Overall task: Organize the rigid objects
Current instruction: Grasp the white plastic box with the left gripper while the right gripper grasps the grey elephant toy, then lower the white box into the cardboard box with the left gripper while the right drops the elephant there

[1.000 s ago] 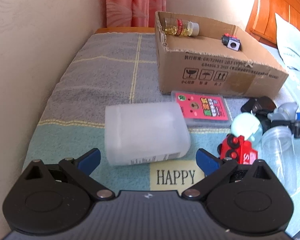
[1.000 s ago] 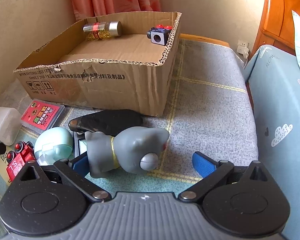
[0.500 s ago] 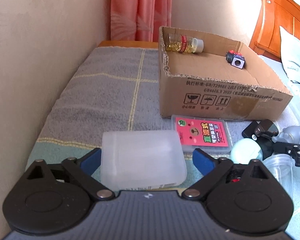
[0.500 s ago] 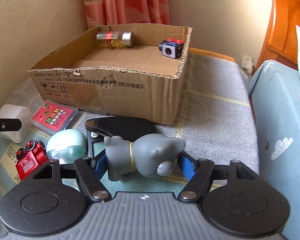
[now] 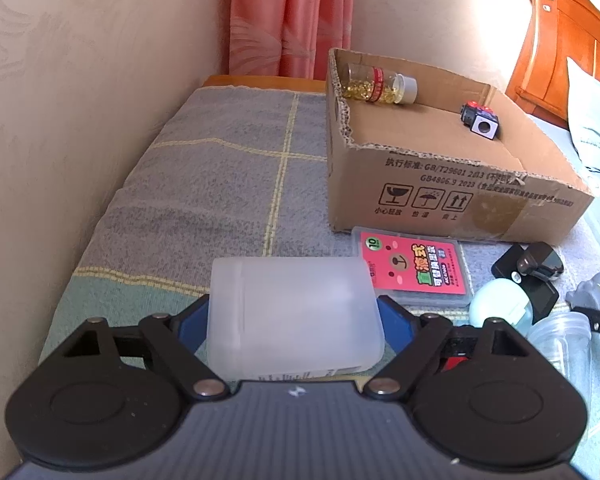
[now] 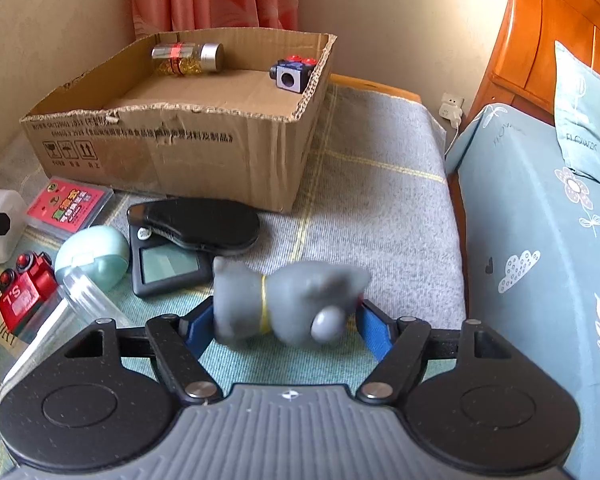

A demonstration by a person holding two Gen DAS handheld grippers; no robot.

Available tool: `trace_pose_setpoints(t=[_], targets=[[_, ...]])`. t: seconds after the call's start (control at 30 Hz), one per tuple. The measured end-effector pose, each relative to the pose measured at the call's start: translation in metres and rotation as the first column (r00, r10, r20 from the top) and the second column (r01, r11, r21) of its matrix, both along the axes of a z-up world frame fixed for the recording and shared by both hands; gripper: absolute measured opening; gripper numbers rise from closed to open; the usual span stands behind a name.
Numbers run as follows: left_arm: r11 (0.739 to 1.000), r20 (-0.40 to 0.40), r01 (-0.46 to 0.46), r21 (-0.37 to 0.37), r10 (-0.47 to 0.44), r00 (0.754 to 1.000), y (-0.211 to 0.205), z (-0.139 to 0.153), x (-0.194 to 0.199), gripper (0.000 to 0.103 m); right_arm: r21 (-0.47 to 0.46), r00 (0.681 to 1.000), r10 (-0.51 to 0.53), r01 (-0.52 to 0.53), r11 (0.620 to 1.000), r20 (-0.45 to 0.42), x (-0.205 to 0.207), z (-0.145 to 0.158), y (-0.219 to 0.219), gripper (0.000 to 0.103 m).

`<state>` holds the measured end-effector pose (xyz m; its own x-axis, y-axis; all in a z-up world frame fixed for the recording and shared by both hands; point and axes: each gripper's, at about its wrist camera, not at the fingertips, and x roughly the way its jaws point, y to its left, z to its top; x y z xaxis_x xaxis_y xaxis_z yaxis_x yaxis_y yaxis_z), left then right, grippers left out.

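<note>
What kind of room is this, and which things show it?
Most likely a bedroom in a home. A wooden headboard stands at the right, with a pillow on a flowered sheet, and a pink curtain hangs in the corner.

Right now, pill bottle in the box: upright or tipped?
Tipped. The pill bottle lies on its side at the back of the cardboard box, silver cap pointing sideways, yellow capsules settled along its lower side.
</note>
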<state>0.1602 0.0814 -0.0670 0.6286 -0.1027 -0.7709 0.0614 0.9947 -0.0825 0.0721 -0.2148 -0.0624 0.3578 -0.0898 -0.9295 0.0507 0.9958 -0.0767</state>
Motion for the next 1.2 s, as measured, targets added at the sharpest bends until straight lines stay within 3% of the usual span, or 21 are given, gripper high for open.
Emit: trace_pose_setpoints(t=[0.1,0.67,0.87,0.93,1.2], targets=[[1.0,0.001,-0.026,-0.002,0.026,1.0,-0.001,-0.001,0.001,0.085,-0.002,1.0,0.001,-0.001,1.0,0.003,-0.002,-0.003,0.001,0.083],[0.993,0.002,-0.08,0.09,0.08,0.997,-0.018,-0.009,0.004,0.084,0.01,0.999,-0.015,0.015,1.0,0.03,0.0,-0.003,-0.002,0.083],[0.991,0.003,-0.068,0.116,0.069,0.998,-0.02,-0.008,0.004,0.083,0.017,0.999,-0.013,0.013,1.0,0.035,-0.001,-0.002,-0.002,0.082],[0.991,-0.002,-0.056,0.118,0.057,0.998,-0.019,-0.007,0.004,0.083,0.015,0.999,-0.017,0.017,1.0,0.039,0.0,0.0,-0.002,0.077],[0.989,-0.003,0.035,0.14,-0.035,0.999,-0.015,0.009,-0.001,0.083,0.017,0.999,0.021,-0.021,1.0,0.041,0.002,0.01,-0.003,0.076]])
